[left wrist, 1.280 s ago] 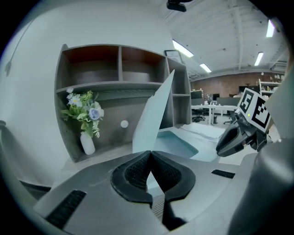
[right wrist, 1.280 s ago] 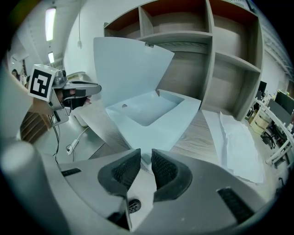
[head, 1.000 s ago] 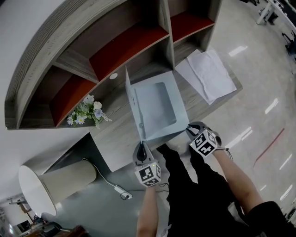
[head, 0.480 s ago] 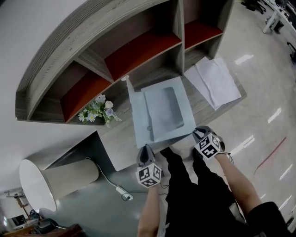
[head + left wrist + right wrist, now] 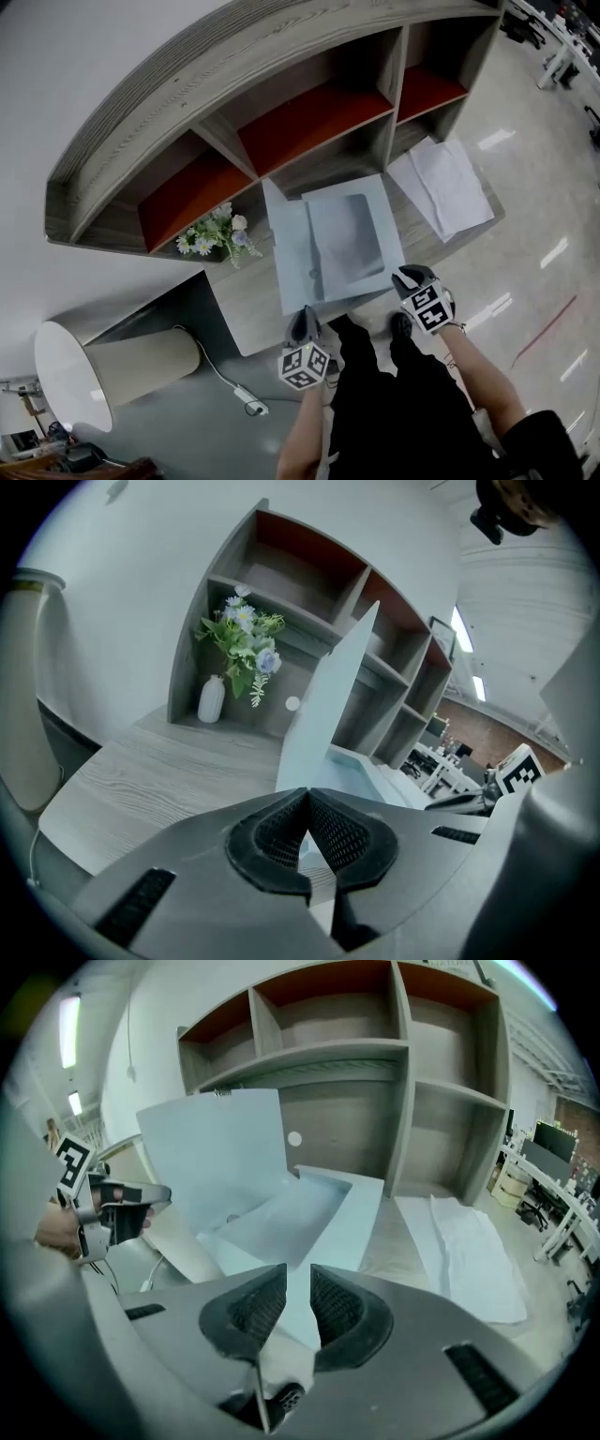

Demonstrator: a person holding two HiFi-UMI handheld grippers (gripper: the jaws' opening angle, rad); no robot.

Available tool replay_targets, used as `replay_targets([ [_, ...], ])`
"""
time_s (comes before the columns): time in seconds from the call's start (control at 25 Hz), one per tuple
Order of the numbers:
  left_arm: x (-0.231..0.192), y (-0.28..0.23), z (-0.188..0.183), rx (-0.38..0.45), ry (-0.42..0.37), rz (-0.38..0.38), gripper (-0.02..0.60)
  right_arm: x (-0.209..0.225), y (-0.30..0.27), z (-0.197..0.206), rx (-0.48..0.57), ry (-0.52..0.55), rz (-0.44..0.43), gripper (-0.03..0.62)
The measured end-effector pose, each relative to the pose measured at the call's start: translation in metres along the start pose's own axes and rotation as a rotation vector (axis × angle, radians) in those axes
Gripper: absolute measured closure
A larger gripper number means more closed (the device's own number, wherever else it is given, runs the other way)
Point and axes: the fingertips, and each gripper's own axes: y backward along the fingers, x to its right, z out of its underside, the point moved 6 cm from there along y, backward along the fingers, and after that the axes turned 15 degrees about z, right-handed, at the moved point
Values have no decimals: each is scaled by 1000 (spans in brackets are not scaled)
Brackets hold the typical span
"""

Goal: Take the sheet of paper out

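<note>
The pale blue plastic folder [image 5: 380,258] is laid flat on the grey wood-grain worktop [image 5: 246,295], close to its front edge. Its thin blue cover [image 5: 286,246] is held swung open to the left by the left claw [image 5: 307,794], which is pressed together on the cover's near edge, so the inside is exposed. The right claw [image 5: 298,1274] is slightly spread with nothing pinched, and the folder's near corner is seen beyond the gap. The greyish rectangular sheet of paper [image 5: 345,234] is judged to be lodged inside the folder. Loose white papers [image 5: 445,183] are seen well apart on the right and a white vase of flowers [image 5: 217,236] on the left. Only the raised cover is judged to be in the way
</note>
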Motion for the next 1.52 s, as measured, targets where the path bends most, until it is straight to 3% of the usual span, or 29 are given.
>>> replay_targets([
  [0.32, -14, 4, -1, -32, 28, 96, 569, -37, -25, -64, 47, 35, -44, 516],
  [0.8, -34, 9, -3, -83, 46, 223, 569, -111, -93, -124, 19, 139, -62, 464],
  [1.24, -51, 13, -5, -114, 47, 284, 569, -142, -158, -124, -121, 205, -7, 437],
  [1.52, -56, 13, -5, -125, 49, 306, 569, -141, -175, -116, -187, 227, 38, 465],
])
